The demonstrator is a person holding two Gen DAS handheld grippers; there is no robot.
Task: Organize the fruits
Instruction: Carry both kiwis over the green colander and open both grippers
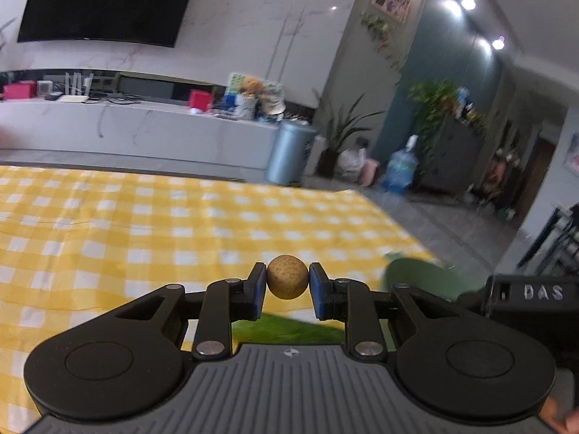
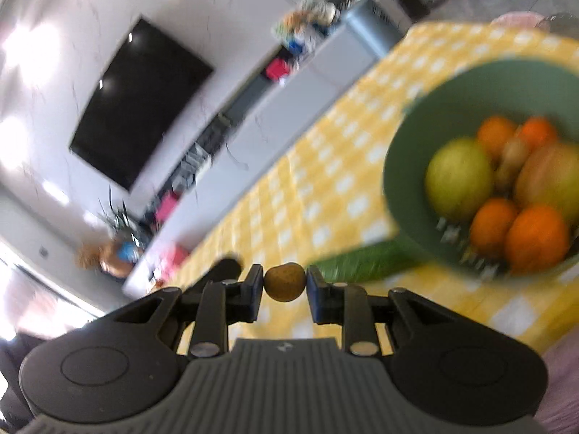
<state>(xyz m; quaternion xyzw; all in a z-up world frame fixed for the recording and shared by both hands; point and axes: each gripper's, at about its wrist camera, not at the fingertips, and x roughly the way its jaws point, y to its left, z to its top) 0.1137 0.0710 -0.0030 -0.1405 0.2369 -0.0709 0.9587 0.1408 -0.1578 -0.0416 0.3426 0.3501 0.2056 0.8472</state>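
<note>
1. We hold one small brown round fruit (image 1: 287,277) in our left hand-held gripper (image 1: 287,284), whose blue pads are closed nearly all the way against its sides, pinching it at its widest part so it cannot roll out.
2. Our right hand-held gripper (image 2: 284,284) clamps a second small brown fruit (image 2: 284,281) the same way, jaws almost fully closed on it.
3. Both fruits are above the yellow checked counter (image 1: 144,224), not touching it.
4. The green bowl (image 2: 409,181) sits on the counter to the right, likely the collecting place, as fruit is piled in it.
5. In the bowl we count four orange fruits (image 2: 535,238), one yellow-green round fruit (image 2: 457,177), one larger reddish-yellow fruit (image 2: 550,177) and what looks like a brownish one between them, though blur makes that count uncertain.
6. One long green vegetable or fruit (image 2: 362,262) lies just beside the bowl.
</note>
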